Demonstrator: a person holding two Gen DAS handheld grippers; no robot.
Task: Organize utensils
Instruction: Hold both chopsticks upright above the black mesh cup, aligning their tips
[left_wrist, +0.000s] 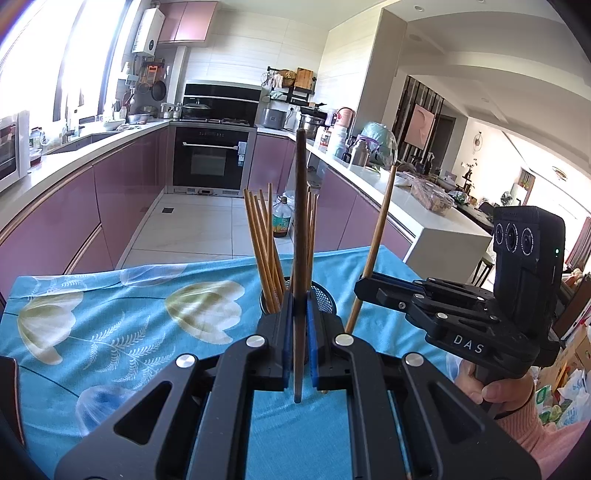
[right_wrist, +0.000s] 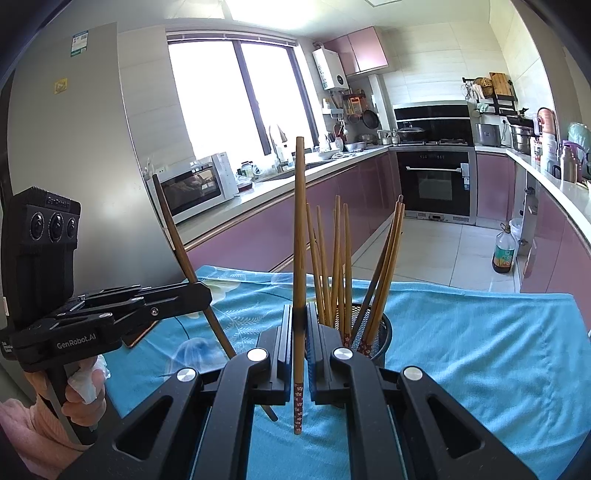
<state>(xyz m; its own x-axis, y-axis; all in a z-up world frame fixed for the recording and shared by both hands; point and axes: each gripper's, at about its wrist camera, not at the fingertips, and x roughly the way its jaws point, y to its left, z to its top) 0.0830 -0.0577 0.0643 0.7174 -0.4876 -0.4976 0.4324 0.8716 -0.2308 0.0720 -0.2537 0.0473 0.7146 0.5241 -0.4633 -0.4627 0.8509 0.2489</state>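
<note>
A kitchen with mauve cabinets, an oven and a bright window lies behind a bench (left_wrist: 110, 295) covered by a blue floral cloth. Nearest each lens, a set of tongs pinches one chopstick upright. The left tongs (left_wrist: 300, 332) are pressed together on a dark chopstick (left_wrist: 301, 221). The right tongs (right_wrist: 300, 332) are pressed together on a lighter chopstick (right_wrist: 299, 240) with a patterned lower end. Just beyond both stands a black mesh holder (right_wrist: 382, 332) on the cloth, already carrying a loose bundle of chopsticks (right_wrist: 338, 266). Judged step: both sticks are held up near the holder but not yet in it. The next move calls for bringing each lower tip over the rim, finding a gap between the leaning sticks, lowering it, then releasing. The two sticks should probably go in one at a time to avoid a clash. The right wrist view shows the patterned ends and a small flat object on the cloth beyond the left tongs. The left wrist view shows the dining area beyond the kitchen.
</note>
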